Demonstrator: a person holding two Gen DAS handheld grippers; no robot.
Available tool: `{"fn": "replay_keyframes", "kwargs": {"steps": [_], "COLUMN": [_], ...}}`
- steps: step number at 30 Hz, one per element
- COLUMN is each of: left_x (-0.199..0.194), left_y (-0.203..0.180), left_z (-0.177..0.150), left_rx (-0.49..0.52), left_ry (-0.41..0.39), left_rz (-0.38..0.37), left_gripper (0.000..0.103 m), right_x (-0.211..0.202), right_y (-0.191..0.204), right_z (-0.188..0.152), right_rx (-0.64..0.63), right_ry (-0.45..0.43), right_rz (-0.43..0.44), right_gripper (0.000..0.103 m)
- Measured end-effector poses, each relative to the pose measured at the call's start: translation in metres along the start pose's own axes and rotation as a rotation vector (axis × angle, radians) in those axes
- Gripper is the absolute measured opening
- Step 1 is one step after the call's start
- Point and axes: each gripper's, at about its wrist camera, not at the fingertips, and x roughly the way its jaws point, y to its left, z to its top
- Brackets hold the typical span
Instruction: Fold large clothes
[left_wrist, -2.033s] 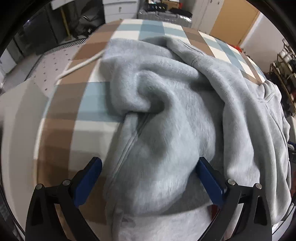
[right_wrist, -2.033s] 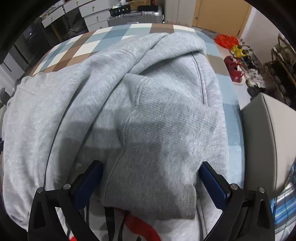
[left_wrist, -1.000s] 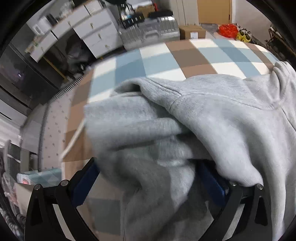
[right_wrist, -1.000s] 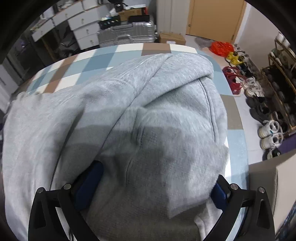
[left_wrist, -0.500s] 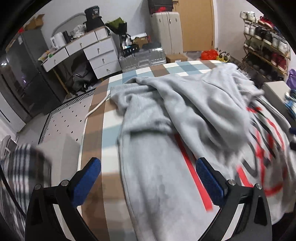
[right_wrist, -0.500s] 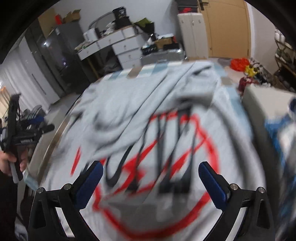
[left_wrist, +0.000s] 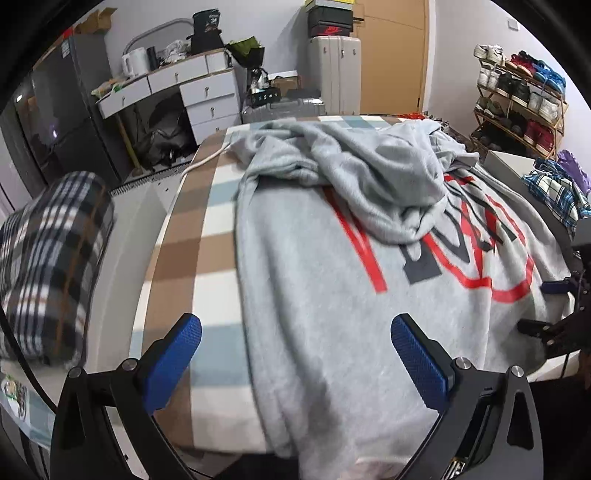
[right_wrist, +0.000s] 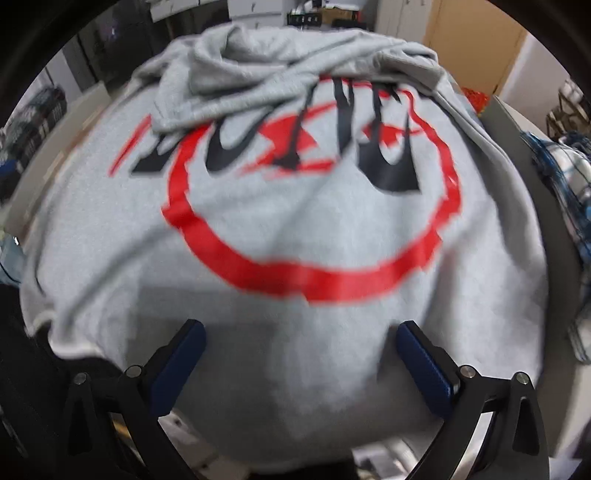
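A large grey sweatshirt (left_wrist: 317, 266) with a red and black print lies spread on a checked table (left_wrist: 177, 236). Its sleeves and upper part are bunched in a heap (left_wrist: 369, 166) at the far end. My left gripper (left_wrist: 295, 354) hangs open over the near left edge of the sweatshirt, nothing between its blue pads. In the right wrist view the same sweatshirt (right_wrist: 295, 229) fills the frame, print facing up, its hem at the near edge. My right gripper (right_wrist: 301, 354) is open above that hem. The right gripper (left_wrist: 554, 295) also shows at the far right of the left wrist view.
A plaid bundle (left_wrist: 48, 258) sits left of the table. Behind the table stand a white desk with drawers (left_wrist: 177, 96), suitcases (left_wrist: 332, 74) and a door. A shoe rack (left_wrist: 517, 99) and plaid clothes (left_wrist: 557, 188) are at the right.
Both grippers let go of the sweatshirt folds they held and pulled back and up. The sleeves now lie heaped at the far end and the printed body is exposed.
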Motion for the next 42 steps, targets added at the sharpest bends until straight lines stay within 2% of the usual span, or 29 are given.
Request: {"fn": "replay_keyframes", "kwargs": {"steps": [6, 8, 9, 12, 15, 16, 17, 19, 22, 28, 33, 35, 36, 38, 39, 40, 41, 42], "left_x": [-0.003, -0.005, -0.004, -0.002, 0.002, 0.003, 0.003, 0.0, 0.0, 0.012, 0.028, 0.032, 0.034, 0.04, 0.042, 0.045, 0.048, 0.05], "left_y": [0.005, 0.004, 0.002, 0.001, 0.002, 0.002, 0.002, 0.002, -0.001, -0.008, -0.002, -0.001, 0.001, 0.003, 0.006, 0.008, 0.011, 0.013], "left_z": [-0.014, -0.018, -0.02, -0.031, -0.044, -0.048, -0.052, -0.06, -0.073, -0.098, -0.11, -0.115, -0.117, -0.12, -0.121, -0.123, -0.125, -0.127], "left_rx": [-0.022, -0.019, -0.011, 0.007, 0.004, 0.005, 0.008, 0.01, 0.017, -0.044, -0.128, -0.143, -0.153, -0.198, -0.219, -0.238, -0.255, -0.273], "left_ry": [0.029, 0.041, 0.049, 0.075, 0.114, 0.129, 0.146, 0.174, 0.215, 0.269, 0.277, 0.274, 0.28, 0.314, 0.321, 0.327, 0.331, 0.33], "left_rz": [-0.005, 0.008, 0.014, 0.023, 0.023, 0.023, 0.027, 0.037, 0.043, 0.006, 0.053, 0.054, 0.045, -0.03, -0.057, -0.076, -0.092, -0.114], "left_gripper": [0.1, 0.1, 0.1, 0.1, 0.1, 0.1, 0.1, 0.1, 0.1, 0.1, 0.1, 0.095, 0.087, 0.077, 0.067, 0.054, 0.045, 0.03], "right_x": [-0.015, -0.028, -0.039, -0.077, -0.101, -0.103, -0.102, -0.105, -0.112, -0.113, -0.106, -0.106, -0.105, -0.105, -0.105, -0.104, -0.103, -0.102], "right_y": [-0.039, -0.042, -0.041, -0.042, -0.047, -0.05, -0.052, -0.05, -0.049, -0.055, -0.066, -0.067, -0.067, -0.067, -0.067, -0.067, -0.067, -0.067], "right_z": [-0.011, -0.012, -0.011, -0.009, -0.013, -0.017, -0.018, -0.012, -0.017, -0.03, -0.029, -0.029, -0.029, -0.029, -0.029, -0.029, -0.029, -0.029], "right_rx": [0.118, 0.144, 0.154, 0.207, 0.282, 0.301, 0.325, 0.333, 0.314, 0.327, 0.361, 0.364, 0.365, 0.364, 0.363, 0.361, 0.36, 0.36], "right_ry": [0.045, 0.008, -0.039, -0.239, -0.461, -0.507, -0.518, -0.509, -0.526, -0.564, -0.581, -0.579, -0.578, -0.578, -0.577, -0.577, -0.576, -0.572], "right_rz": [-0.044, -0.059, -0.036, 0.125, 0.352, 0.412, 0.464, 0.504, 0.481, 0.547, 0.58, 0.579, 0.58, 0.581, 0.583, 0.584, 0.582, 0.579], "right_gripper": [0.103, 0.103, 0.103, 0.103, 0.103, 0.103, 0.103, 0.103, 0.103, 0.103, 0.103, 0.103, 0.103, 0.103, 0.103, 0.103, 0.103, 0.103]}}
